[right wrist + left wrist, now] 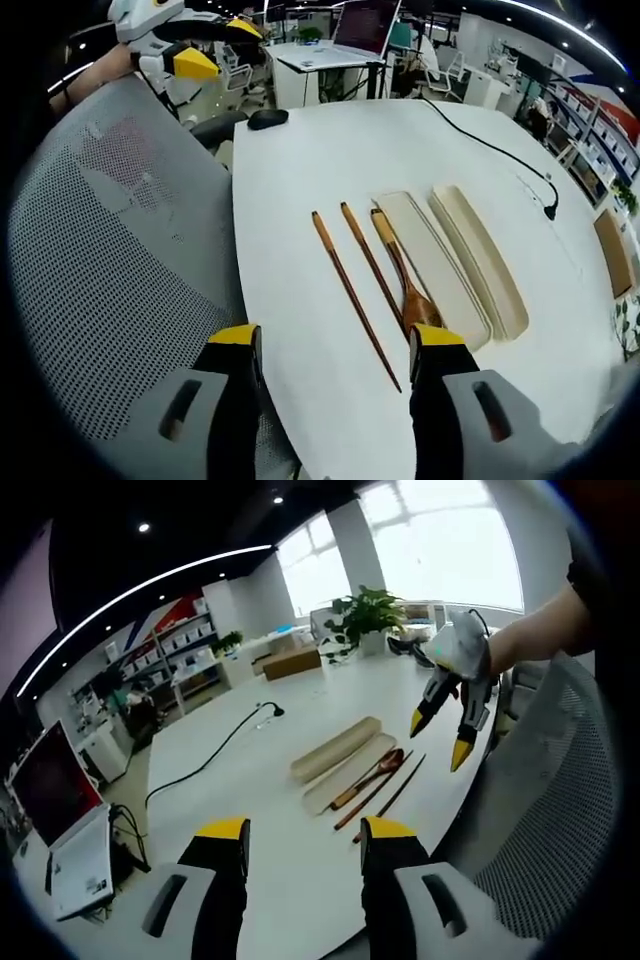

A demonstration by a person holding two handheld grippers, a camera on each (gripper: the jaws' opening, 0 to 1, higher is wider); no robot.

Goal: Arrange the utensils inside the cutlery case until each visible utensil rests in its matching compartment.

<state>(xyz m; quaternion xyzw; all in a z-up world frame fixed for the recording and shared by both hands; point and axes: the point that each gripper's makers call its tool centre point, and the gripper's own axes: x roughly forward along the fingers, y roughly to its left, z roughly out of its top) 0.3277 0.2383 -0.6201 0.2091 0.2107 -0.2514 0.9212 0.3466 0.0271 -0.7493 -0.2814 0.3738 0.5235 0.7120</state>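
On the white table (300, 180) lies a beige cutlery case tray (440, 270) with its lid (482, 255) alongside. A wooden spoon (405, 275) rests along the tray's near edge; I cannot tell whether it is inside. Two wooden chopsticks (355, 298) (372, 262) lie on the table beside it. My right gripper (335, 340) is open, hovering short of the chopsticks. My left gripper (305, 835) is open and empty, well back from the case tray (345, 785), spoon (370, 777) and chopsticks (392, 792). The right gripper (440, 738) hangs above the table's edge.
A grey mesh chair back (110, 260) stands against the table edge by the chopsticks. A black mouse (268, 119) and a black cable (490, 145) lie farther along the table. The left gripper (220, 45) appears beyond the chair. A plant (365, 615) and a wooden box (290, 662) stand at the far end.
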